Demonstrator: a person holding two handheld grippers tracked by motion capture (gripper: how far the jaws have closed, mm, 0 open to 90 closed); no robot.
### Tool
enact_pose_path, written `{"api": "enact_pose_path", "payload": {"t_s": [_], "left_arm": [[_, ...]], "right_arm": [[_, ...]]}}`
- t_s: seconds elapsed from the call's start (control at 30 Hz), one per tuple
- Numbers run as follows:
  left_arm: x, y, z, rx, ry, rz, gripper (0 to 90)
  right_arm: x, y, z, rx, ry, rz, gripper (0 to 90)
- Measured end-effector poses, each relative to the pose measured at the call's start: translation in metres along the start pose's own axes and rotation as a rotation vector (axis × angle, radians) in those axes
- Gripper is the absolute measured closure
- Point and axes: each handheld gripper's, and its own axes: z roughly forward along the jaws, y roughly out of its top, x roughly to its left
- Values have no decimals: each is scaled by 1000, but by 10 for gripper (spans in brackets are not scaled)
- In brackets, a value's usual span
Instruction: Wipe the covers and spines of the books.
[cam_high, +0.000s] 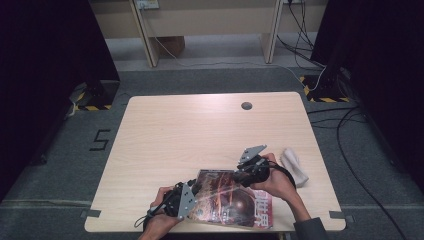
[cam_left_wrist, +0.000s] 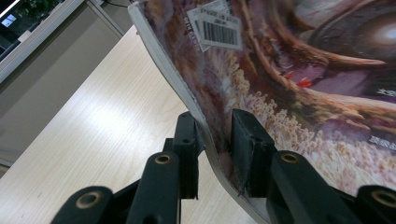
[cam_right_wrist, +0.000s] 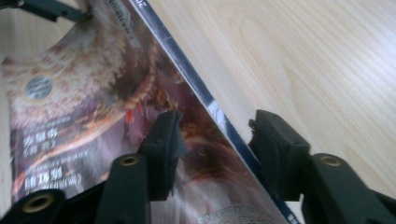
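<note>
**Magazine lifted by one edge, second grip not yet sure**

The left tongs (cam_left_wrist: 212, 140) are clamped on the left edge of the magazine (cam_high: 232, 200), with one jaw under the pages and one on the cover. The edge is raised from the bench (cam_high: 200, 130) and the paper bends in a curve between the jaws. The right tongs (cam_right_wrist: 215, 140) stand apart, astride the far right edge, which is the spine side; one jaw is over the cover and the other over the bare wood, and the pads do not press yet.

In my judgement the first risk is here: if the right tongs close on so thin a strip, the glossy spine may slip out, or the outer jaw may only scrape the bench. The second risk is at the left side. The grip takes many soft pages, so a pull to either side could crease or tear them, or the magazine could sag and slide out.

The magazine lies at the near edge of the bench, between both hands. Its cover is shiny, dark red and brown, with a round planet-like picture, a barcode sticker and pale lettering. A white cloth (cam_high: 295, 167) lies just right of the right hand.
</note>
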Motion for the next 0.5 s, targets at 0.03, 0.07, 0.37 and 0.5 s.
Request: {"api": "enact_pose_path", "payload": {"t_s": [0.03, 0.07, 0.37, 0.5], "left_arm": [[0, 0, 0, 0, 0, 0, 722], [2, 0, 1, 1, 7, -1, 723], [13, 2, 11, -18, 38, 2, 732], [15, 2, 14, -10, 42, 5, 729]], "right_arm": [[0, 0, 0, 0, 0, 0, 558], [0, -1, -2, 8, 23, 5, 598], [7, 7, 13, 40, 107, -62, 747], [9, 8, 13, 52, 97, -71, 775]]}}
